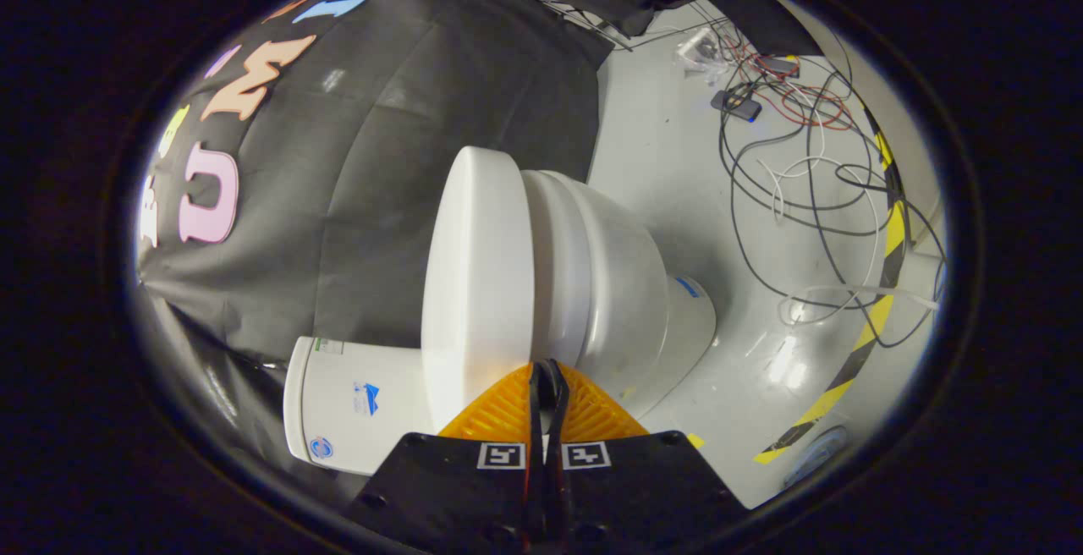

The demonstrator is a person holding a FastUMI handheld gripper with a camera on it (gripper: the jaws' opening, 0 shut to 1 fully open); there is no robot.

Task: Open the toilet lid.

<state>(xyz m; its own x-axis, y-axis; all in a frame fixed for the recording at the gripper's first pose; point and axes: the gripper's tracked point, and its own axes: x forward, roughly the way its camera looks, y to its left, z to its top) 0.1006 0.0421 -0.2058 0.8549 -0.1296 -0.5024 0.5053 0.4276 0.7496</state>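
The view is rolled sideways. A white toilet stands on the grey floor, and its lid [478, 276] lies flat against the seat [558, 259] above the bowl [630, 284]. The cistern [355, 407] is beside my fingers, behind the lid. My gripper [542, 369] is shut, fingers pressed together with nothing visible between them. Its tips sit right at the lid's rim, by the seam between lid and seat. Whether they touch the rim I cannot tell.
The black cloth wall [381, 157] hangs close behind the toilet. Loose cables [804, 191] and small devices lie on the grey floor [677, 166] beyond the bowl. A yellow-and-black tape strip [871, 326] marks the floor's edge.
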